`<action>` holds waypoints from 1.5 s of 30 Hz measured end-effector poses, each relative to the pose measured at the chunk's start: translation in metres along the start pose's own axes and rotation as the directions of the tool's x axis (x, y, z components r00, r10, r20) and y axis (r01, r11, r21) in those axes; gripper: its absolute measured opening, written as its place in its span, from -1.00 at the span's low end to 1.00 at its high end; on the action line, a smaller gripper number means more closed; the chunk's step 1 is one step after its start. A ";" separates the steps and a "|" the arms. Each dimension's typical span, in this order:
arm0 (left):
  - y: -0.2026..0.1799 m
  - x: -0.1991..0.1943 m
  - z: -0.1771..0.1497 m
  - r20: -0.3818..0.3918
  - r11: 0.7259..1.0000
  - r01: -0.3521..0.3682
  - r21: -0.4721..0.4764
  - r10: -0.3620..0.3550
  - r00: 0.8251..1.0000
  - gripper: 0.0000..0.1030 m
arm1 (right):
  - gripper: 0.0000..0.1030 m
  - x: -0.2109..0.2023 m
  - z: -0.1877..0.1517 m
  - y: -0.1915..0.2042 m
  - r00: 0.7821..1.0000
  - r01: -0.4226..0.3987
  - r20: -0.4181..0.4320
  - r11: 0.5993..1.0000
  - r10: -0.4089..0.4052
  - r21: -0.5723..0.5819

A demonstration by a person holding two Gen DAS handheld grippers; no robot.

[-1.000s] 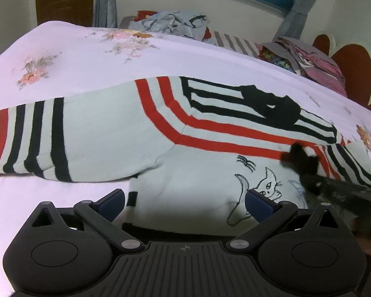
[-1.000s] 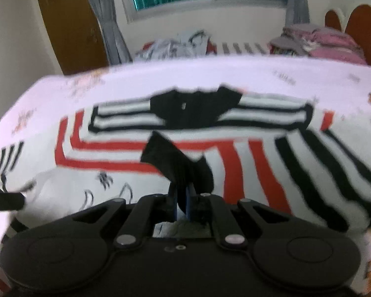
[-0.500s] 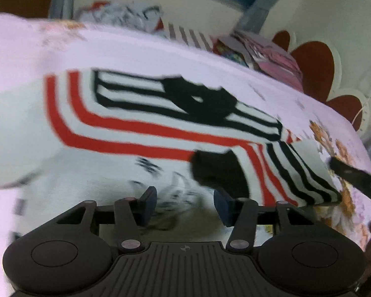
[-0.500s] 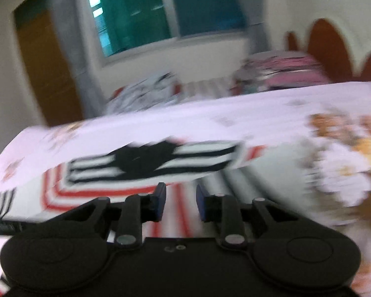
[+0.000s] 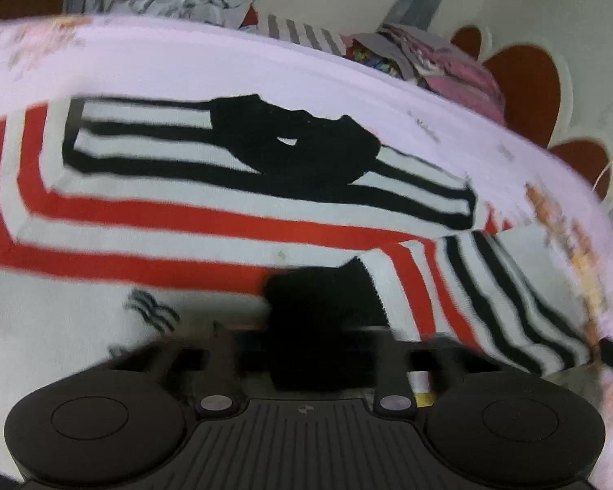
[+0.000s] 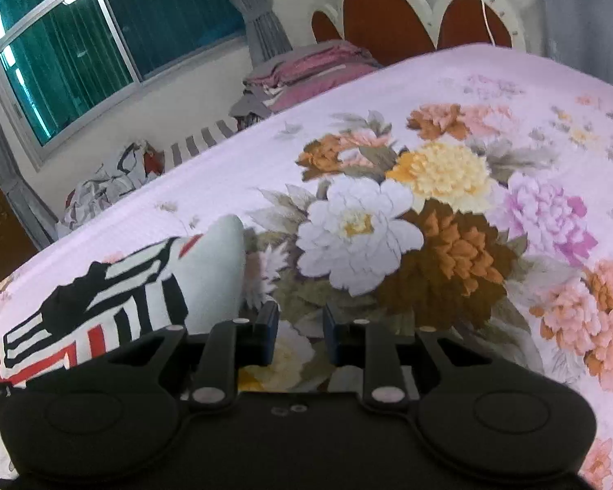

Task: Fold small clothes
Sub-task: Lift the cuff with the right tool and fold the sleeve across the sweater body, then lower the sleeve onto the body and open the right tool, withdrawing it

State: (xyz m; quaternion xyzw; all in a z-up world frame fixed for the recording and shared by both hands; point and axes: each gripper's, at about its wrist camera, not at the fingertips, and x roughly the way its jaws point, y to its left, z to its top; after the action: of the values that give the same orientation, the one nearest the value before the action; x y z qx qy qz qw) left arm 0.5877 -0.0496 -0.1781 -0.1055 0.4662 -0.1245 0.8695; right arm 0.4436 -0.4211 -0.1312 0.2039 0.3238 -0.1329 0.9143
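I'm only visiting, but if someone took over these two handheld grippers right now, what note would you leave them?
Left gripper: jaws have just been closing around the sleeve's black cuff; too blurred to confirm a grip.
Right gripper: open, jaws have just been opening, nothing between them, over the floral bedsheet beside the striped sweater.
Done: that sleeve lies folded across the sweater's front.
Left: the remaining folds.

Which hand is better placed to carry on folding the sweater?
Probably left. The left gripper is right at the black cuff of the sweater, its jaws just closing there. The right gripper is open, empty, over the bedspread beside it.
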 end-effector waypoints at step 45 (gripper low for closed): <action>0.062 -0.030 -0.009 0.236 0.975 -0.207 -0.083 0.221 0.946 -0.91 | -0.82 0.164 0.066 0.044 0.888 -0.410 -0.220 0.912 0.404 0.020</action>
State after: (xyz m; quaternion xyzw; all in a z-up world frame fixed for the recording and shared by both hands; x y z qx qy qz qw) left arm 0.5713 0.0178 -0.1784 -0.0937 0.3680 -0.0023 0.9251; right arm 0.6197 -0.4314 -0.1777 0.2681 0.3745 0.0891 0.8831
